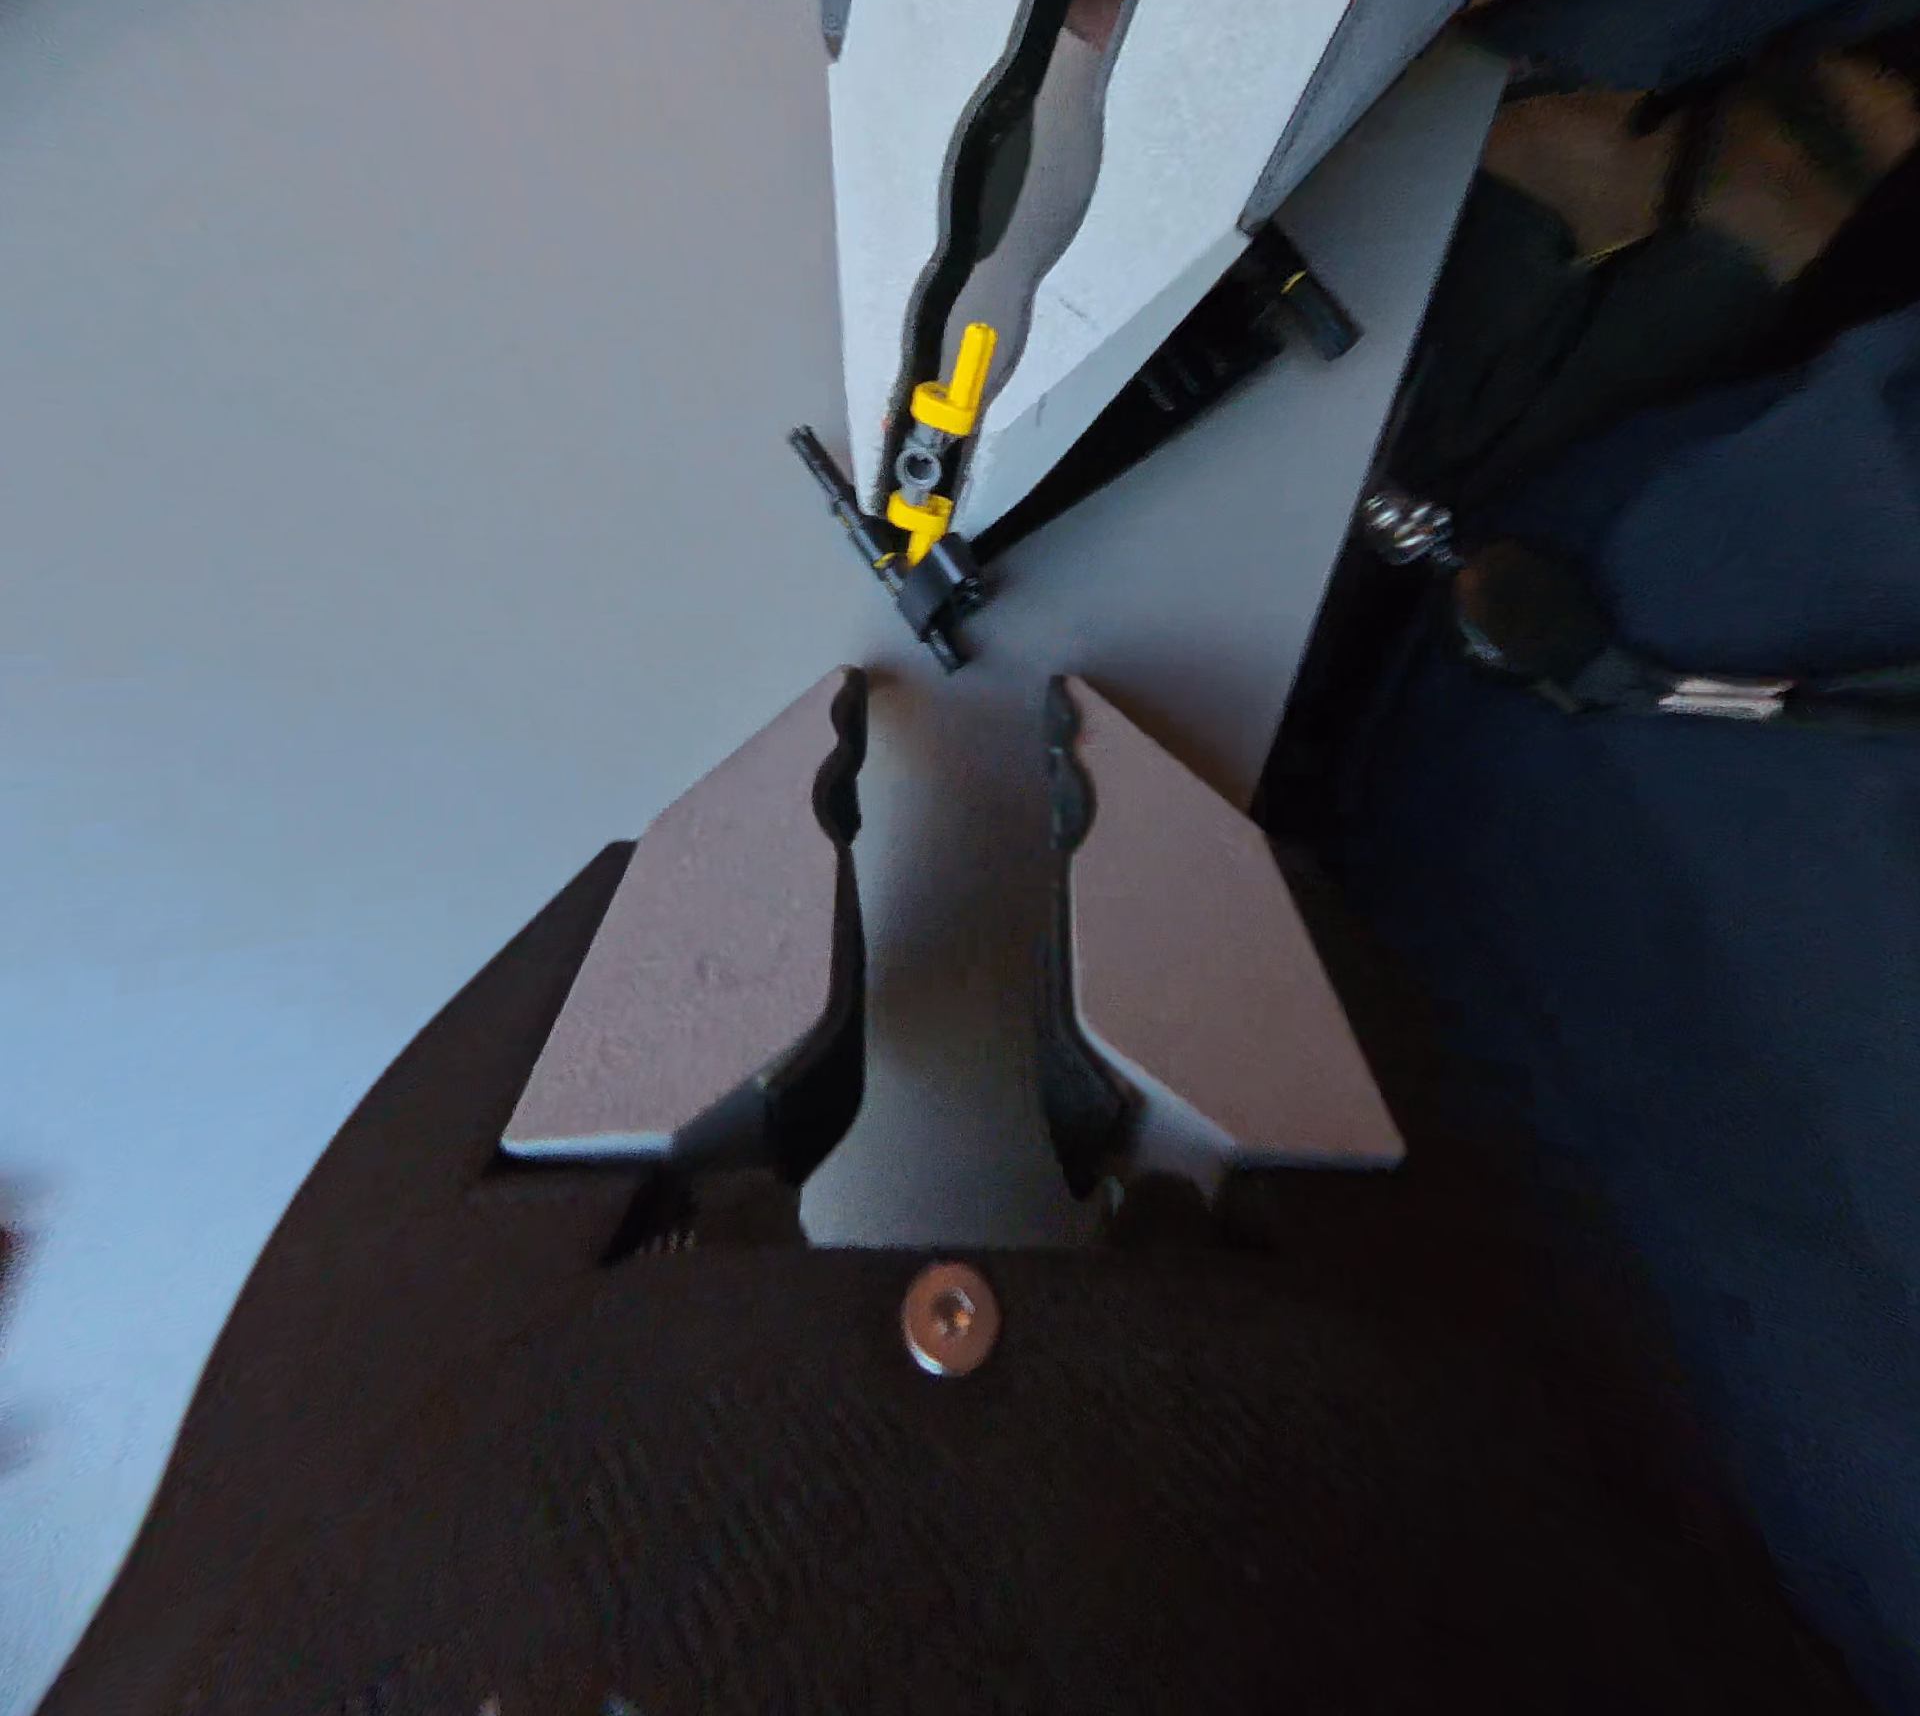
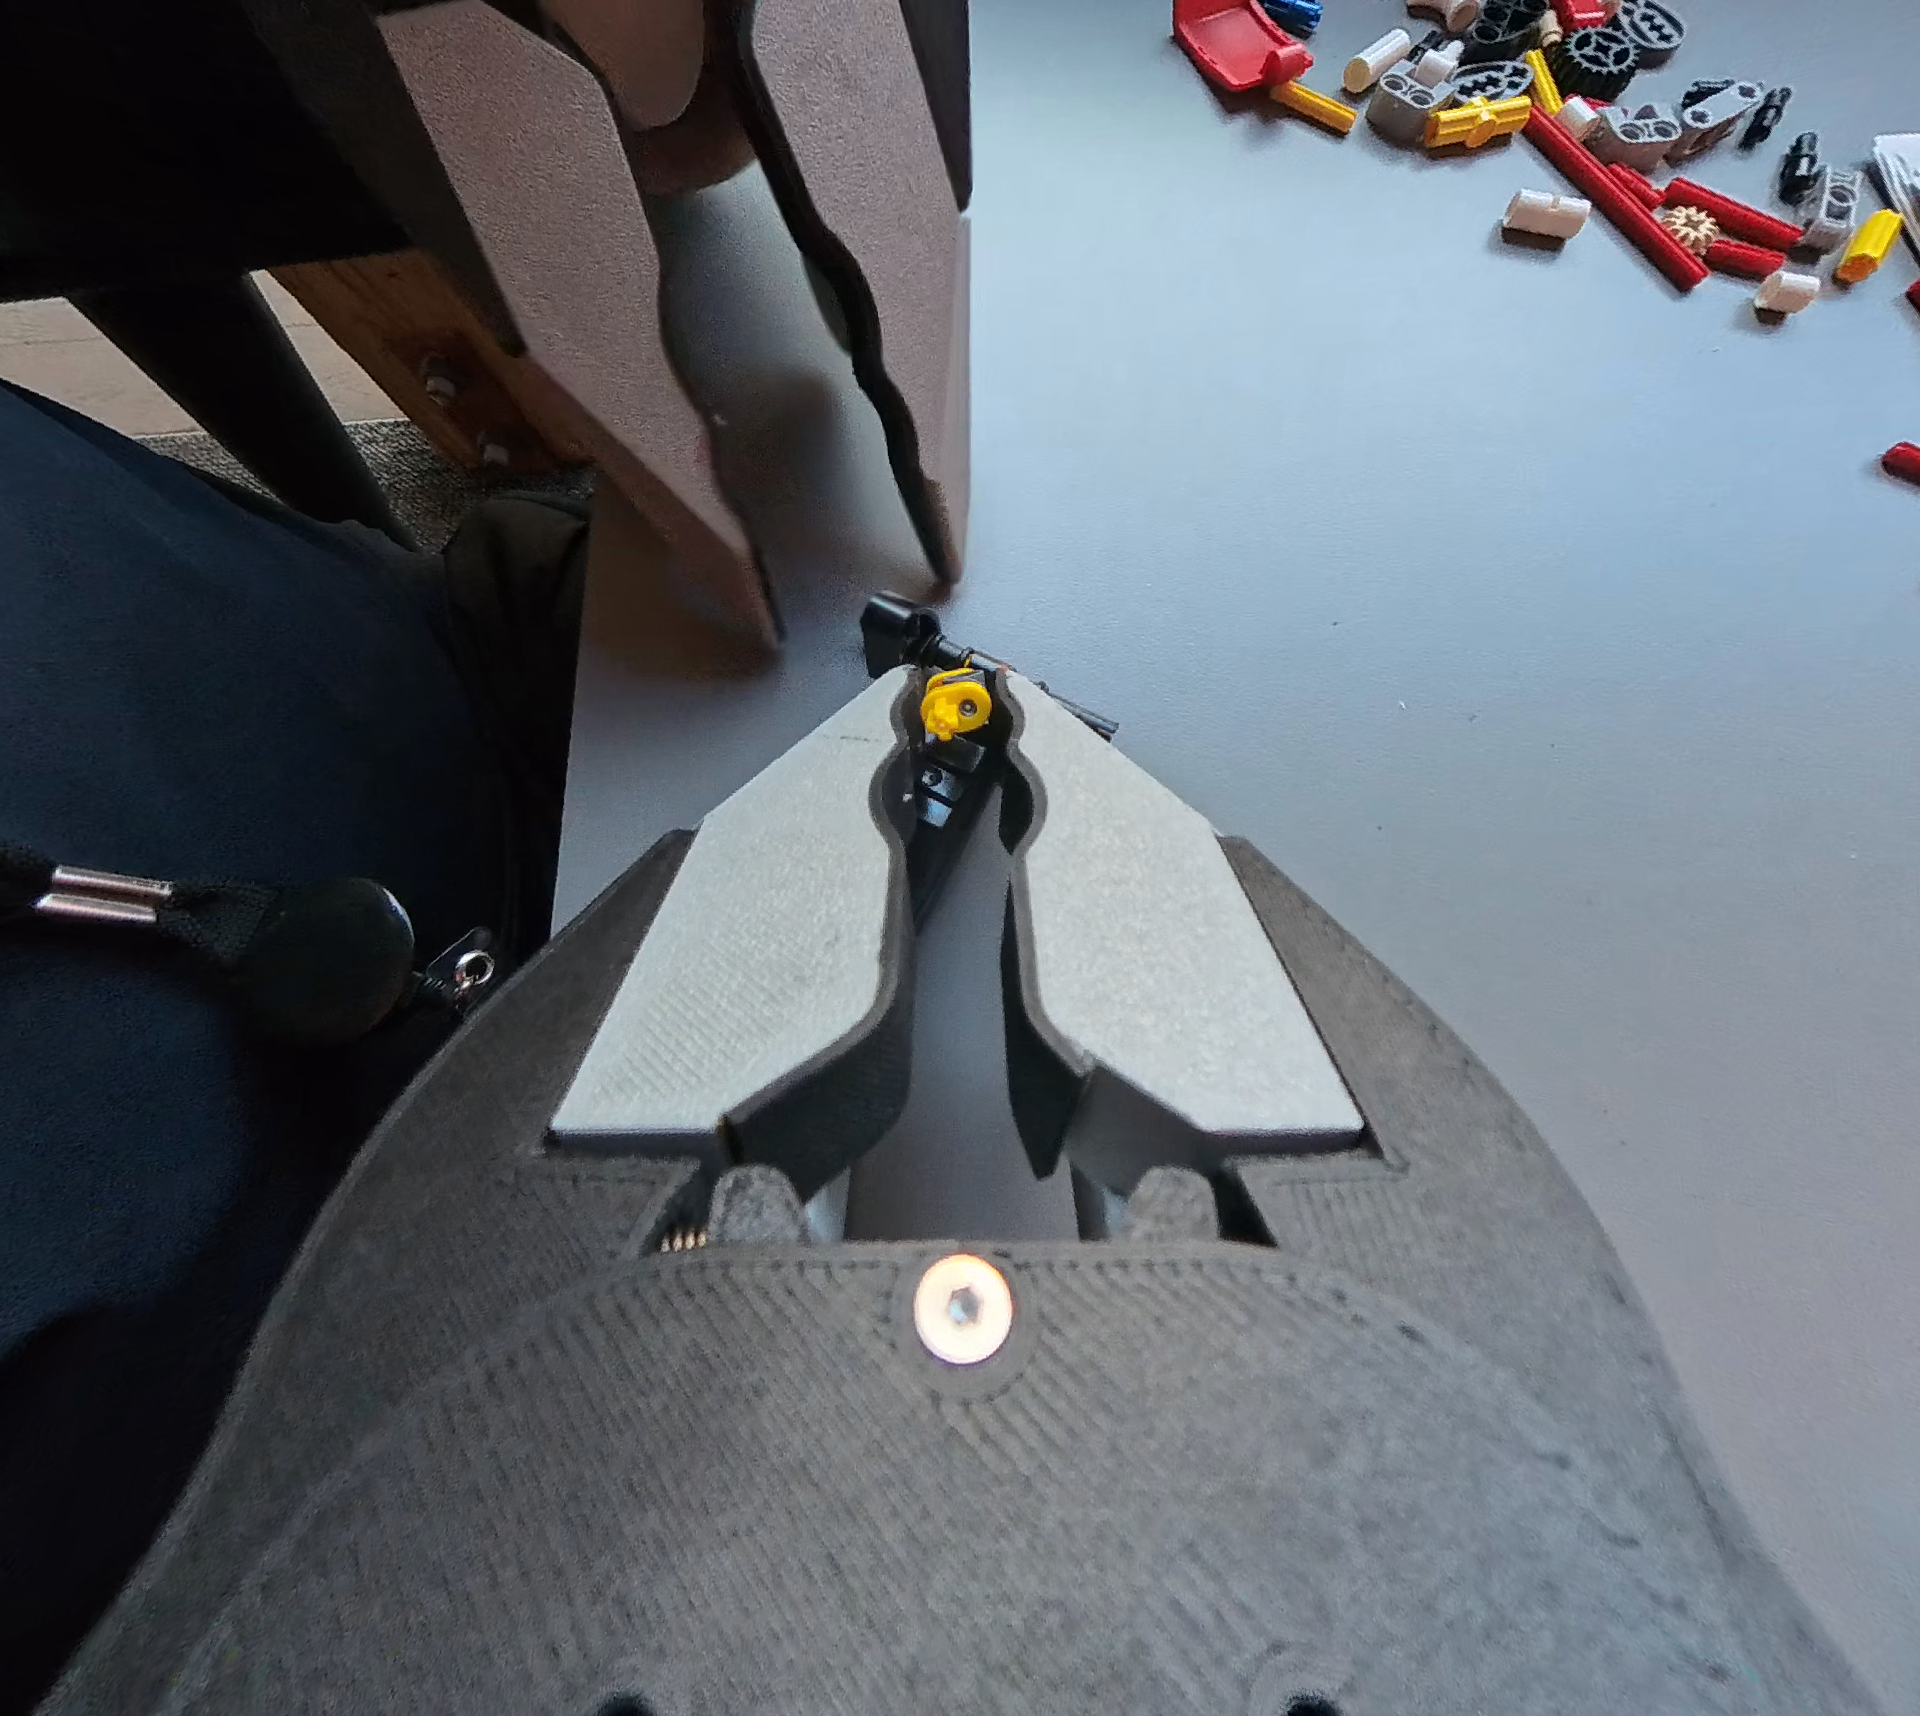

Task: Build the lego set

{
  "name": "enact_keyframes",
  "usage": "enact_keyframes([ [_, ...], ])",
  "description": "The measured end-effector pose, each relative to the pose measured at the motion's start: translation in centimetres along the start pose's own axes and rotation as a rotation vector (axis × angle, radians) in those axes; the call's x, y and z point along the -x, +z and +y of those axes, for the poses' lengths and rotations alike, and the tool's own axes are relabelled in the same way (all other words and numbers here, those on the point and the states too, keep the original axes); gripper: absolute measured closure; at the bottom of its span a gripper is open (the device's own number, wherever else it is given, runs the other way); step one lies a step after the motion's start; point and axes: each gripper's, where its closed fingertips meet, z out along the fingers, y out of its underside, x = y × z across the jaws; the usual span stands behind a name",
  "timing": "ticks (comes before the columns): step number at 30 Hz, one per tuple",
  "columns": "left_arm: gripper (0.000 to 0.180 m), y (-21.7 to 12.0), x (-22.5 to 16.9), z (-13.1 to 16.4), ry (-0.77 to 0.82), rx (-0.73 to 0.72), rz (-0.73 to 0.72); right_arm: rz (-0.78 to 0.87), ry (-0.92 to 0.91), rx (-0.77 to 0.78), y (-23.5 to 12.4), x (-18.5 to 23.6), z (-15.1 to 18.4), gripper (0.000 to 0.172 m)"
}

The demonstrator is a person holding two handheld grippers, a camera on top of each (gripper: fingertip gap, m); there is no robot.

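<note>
Near the front edge of the grey bench (image 2: 1351, 627), your two tools meet tip to tip over a small build of toy construction pieces. Your right gripper (image 2: 954, 710) has its fingers (image 2: 831, 887) drawn in narrow, pressed on both sides of a small assembly (image 1: 928, 461): yellow connectors with a grey piece between them, fixed to a black axle part. From the left wrist view you can see that stack sitting between the pale fingertips, with the black connector (image 1: 940, 586) and its thin axle poking out below them, close to the bench surface. A long black beam (image 1: 1164, 409) runs back under the right gripper toward the bench edge.

Your left gripper (image 1: 956, 690) stands with its fingers (image 1: 727, 939) spread wide and nothing between them; only bare bench shows in the gap. Its tips sit just beside the black connector without gripping it, and whether one tip brushes it cannot be told.

Farther back on the right side of the bench lies a loose pile of parts (image 2: 1538, 77): red axles, a red seat-shaped piece, black gears, grey connectors, and blue, yellow and white bits. Dark clothing (image 2: 156, 731) of a person fills the left of the right wrist view.
</note>
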Motion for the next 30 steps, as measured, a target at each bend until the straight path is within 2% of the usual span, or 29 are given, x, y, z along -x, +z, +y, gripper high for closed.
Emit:
enact_keyframes([
  [2,0.145,0.1,-0.8,-0.4,-0.074,-0.016,0.052,-0.001,-0.002,0.002,0.0,0.0,0.0,0.162],
  [6,0.149,0.7,0.3,-1.0,-0.135,-0.035,-0.009,-0.007,-0.007,0.002,0.0,0.2,0.0,0.162],
  [9,0.150,1.0,0.2,-1.4,-0.155,-0.025,0.002,-0.014,-0.004,0.004,0.0,0.3,0.1,0.163],
  [14,0.164,1.4,0.3,-1.5,-0.164,-0.017,-0.018,-0.017,0.004,0.005,0.0,0.3,0.2,0.162],
  [23,0.166,0.9,0.3,-1.3,-0.244,-0.057,0.097,-0.009,0.021,-0.029,-0.5,0.2,-0.1,0.162],
  [28,0.166,-0.8,0.6,-3.5,-0.139,-0.221,0.103,-0.066,0.112,-0.130,-1.4,0.6,-1.4,0.162],
  [30,0.166,-1.9,0.5,-4.8,-0.055,-0.327,0.088,-0.086,0.169,-0.241,-2.4,0.7,-2.7,0.163],
])
